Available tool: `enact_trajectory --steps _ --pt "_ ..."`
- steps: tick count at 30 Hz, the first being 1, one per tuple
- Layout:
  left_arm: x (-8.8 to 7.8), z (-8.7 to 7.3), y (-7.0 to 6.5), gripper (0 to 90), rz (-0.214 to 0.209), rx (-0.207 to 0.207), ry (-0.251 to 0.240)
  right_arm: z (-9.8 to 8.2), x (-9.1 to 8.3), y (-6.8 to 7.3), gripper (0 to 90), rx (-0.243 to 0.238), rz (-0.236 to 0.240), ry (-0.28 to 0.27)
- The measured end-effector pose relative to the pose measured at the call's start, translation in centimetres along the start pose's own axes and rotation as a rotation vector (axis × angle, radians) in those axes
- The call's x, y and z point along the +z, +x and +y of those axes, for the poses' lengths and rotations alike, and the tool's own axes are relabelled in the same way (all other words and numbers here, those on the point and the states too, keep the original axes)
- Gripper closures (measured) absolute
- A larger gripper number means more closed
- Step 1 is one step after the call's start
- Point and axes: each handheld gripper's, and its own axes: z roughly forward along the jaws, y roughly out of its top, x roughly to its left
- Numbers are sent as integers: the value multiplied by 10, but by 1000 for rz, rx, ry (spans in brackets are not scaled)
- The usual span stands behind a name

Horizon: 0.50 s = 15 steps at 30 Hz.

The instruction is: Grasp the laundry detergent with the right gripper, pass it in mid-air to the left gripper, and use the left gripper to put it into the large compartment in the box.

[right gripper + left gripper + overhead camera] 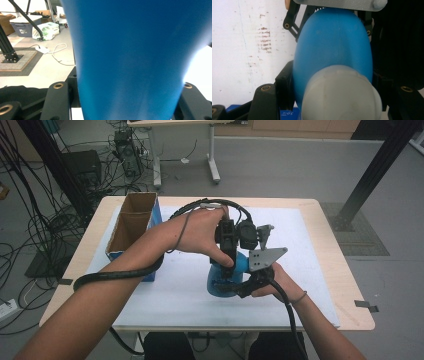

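Blue bottle [226, 279], mid-counter [320, 270]: right claw [248, 287] clamped on its body to steady it; left claw [227, 265] closed on the neck beneath its white cap [340, 93], likely for twisting.

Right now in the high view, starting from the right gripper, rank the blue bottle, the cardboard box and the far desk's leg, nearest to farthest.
1. Blue bottle: clamped in the right gripper.
2. Cardboard box: table's left edge.
3. Desk leg: floor beyond the table.

High view looks down from above the tabletop [310, 270]; both gripper views sit tight against the same blue bottle [225, 280].
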Motion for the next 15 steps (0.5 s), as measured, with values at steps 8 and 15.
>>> enact_trajectory --steps 8,15 --pt "1 0 0 375 -1 0 -1 -2 0 1 424 -7 -3 -4" --pt "1 0 0 374 -1 0 -2 -2 0 1 425 -10 -6 -5"
